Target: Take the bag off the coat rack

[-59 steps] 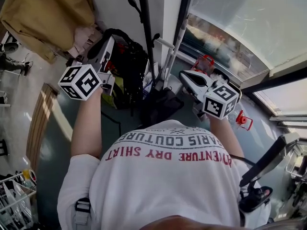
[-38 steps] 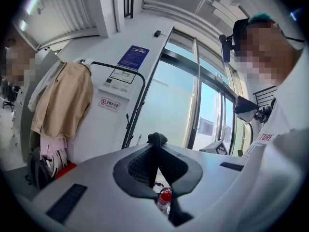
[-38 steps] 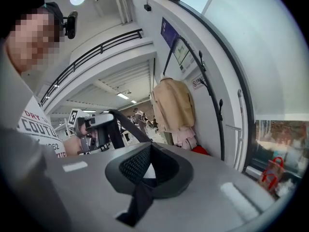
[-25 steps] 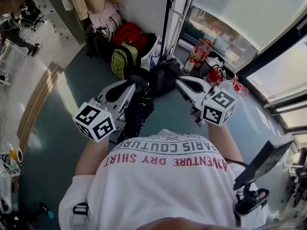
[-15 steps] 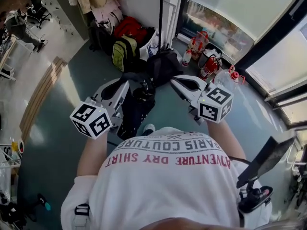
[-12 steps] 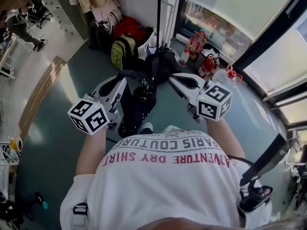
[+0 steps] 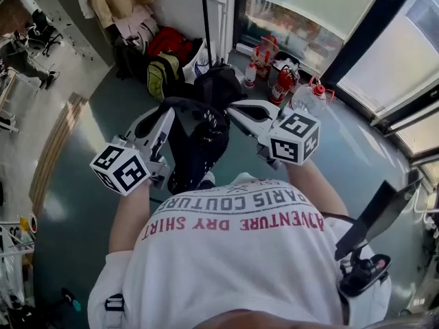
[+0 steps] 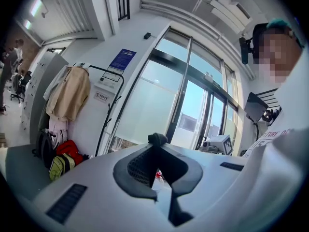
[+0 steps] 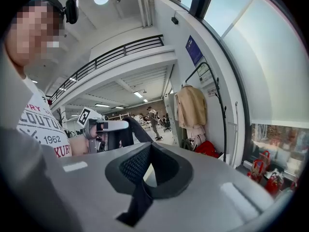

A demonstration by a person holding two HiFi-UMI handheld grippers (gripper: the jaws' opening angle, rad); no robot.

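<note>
two tongs, left tongs [image 7: 167,115] and right tongs [image 7: 234,107], are each clamped on what seems a strap of the black bag [image 7: 195,139], which hangs between them above open floor [image 7: 82,136], well apart from the coat rack [image 7: 206,19] (other bags [image 7: 161,74] crowd its foot).

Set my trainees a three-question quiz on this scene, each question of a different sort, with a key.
1. True or false: the black bag hangs on the coat rack.
2. The left gripper has its jaws: A) wide open on nothing; B) shut on the bag; C) shut on a bottle.
3. Fill in: the red backpack lies on the ____.

Key: 1 false, it hangs between the two grippers; 2 B; 3 floor.
</note>
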